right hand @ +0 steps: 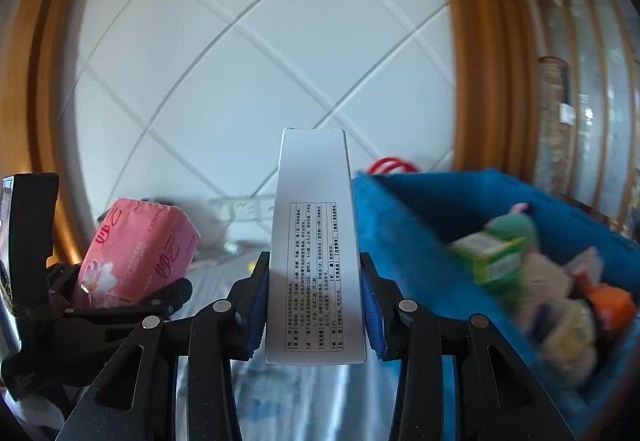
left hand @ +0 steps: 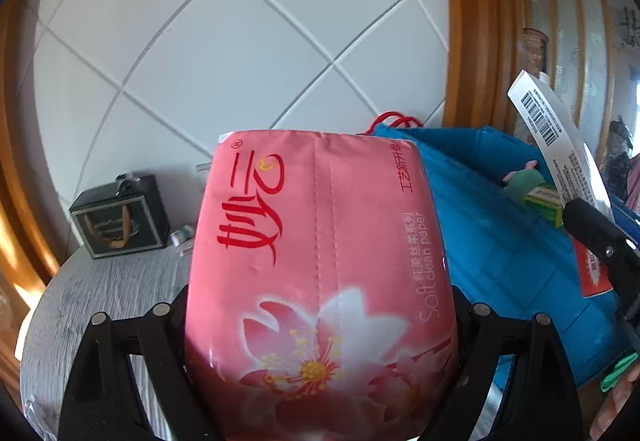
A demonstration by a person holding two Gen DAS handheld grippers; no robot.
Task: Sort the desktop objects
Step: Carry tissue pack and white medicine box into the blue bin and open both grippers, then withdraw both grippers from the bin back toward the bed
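My left gripper (left hand: 320, 325) is shut on a pink tissue pack (left hand: 320, 261) with a flower print, held above the grey table (left hand: 100, 301). The pack also shows in the right wrist view (right hand: 140, 257), at the left. My right gripper (right hand: 314, 289) is shut on a long white box (right hand: 314, 261) with printed text, held upright. The same box shows in the left wrist view (left hand: 560, 145), at the right, with a barcode. A blue fabric basket (left hand: 500, 241) stands to the right of both grippers, also in the right wrist view (right hand: 420, 241). It holds a green box (right hand: 496, 257) and several other items.
A dark gift box (left hand: 120, 217) with a cord handle stands at the back left of the table. Small items (left hand: 182, 237) lie beside it. A white panelled wall and a wooden frame (left hand: 476, 33) are behind. A red cord (right hand: 388, 165) shows at the basket's rim.
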